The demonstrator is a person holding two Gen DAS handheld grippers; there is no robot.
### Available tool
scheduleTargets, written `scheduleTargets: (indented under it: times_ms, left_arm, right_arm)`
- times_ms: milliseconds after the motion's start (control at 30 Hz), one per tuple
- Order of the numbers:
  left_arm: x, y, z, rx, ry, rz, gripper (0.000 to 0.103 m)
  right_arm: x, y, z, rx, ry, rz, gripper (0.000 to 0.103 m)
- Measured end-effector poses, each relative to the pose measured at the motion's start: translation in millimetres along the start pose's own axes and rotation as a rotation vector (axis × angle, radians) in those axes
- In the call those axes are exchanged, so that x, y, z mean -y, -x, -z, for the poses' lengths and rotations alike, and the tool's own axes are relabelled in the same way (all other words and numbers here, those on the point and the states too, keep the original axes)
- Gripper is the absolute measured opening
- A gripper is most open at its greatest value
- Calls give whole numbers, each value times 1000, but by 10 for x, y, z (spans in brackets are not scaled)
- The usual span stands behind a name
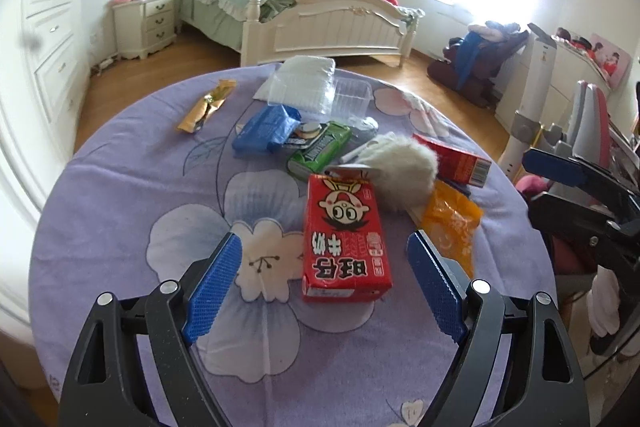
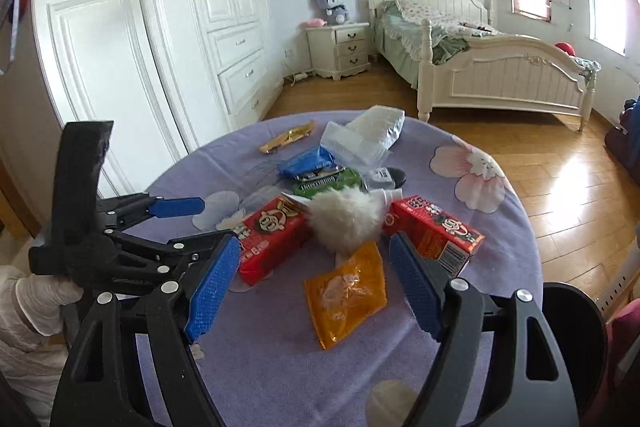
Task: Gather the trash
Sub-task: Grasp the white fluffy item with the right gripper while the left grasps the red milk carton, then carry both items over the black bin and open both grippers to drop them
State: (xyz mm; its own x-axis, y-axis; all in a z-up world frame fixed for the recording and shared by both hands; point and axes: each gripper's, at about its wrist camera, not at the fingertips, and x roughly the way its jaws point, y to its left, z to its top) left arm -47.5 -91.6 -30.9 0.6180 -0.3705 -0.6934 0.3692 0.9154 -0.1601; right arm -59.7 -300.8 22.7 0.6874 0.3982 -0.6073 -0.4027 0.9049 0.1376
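Hovering with both claws released, the left claw (image 1: 324,281) frames the red cardboard drink box (image 1: 345,241) lying on the purple flowery counter (image 1: 120,211). Lower straight, then squeeze its long sides gently. The right claw (image 2: 314,285) hangs over the orange plastic wrapper (image 2: 346,297).

The white fluffy ball (image 1: 402,169) hides part of the orange packet (image 1: 452,223) beneath it.

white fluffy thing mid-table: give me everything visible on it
The white fluffy ball is a rounded puff of long off-white fur, soft-looking, lying loose in the middle of the trash pile on the purple floral tablecloth. It sits between the two red cartons, its fur against the near red carton and close to or touching the far red carton. The orange wrapper lies just in front, seemingly tucked under its edge. Neither gripper touches it. What it is attached to, if anything, is hidden.
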Motion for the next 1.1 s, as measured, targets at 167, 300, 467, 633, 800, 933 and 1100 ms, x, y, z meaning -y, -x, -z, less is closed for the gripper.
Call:
scheduleTargets:
  times_ms: [167,300,467,633,800,933,1100]
  left_arm:
    - [114,-157,-15,-34,-58,-9,84]
    - [110,-330,0,-99,-51,-9,84]
    - [98,-387,12,-127,-39,-10,84]
    - [62,-457,-38,-142,-25,-35,84]
    - [-19,-483,-47,-150,13,-26,62]
    - [-58,-479,-53,-143,31,-20,54]
    - [-113,-362,-44,-97,60,3,53]
  right_arm:
    - [138,-230,-119,-52,-13,13,77]
    - [146,-478,-189,-99,10,-18,76]
    - [131,-839,-222,-161,22,-7,74]
    - [137,-1153,-167,-237,19,39,47]
    - [124,-763,-224,-128,-24,-3,42]
    - [56,-182,-451,58,-58,-33,42]
    - [54,171,-344,112,-81,-27,43]
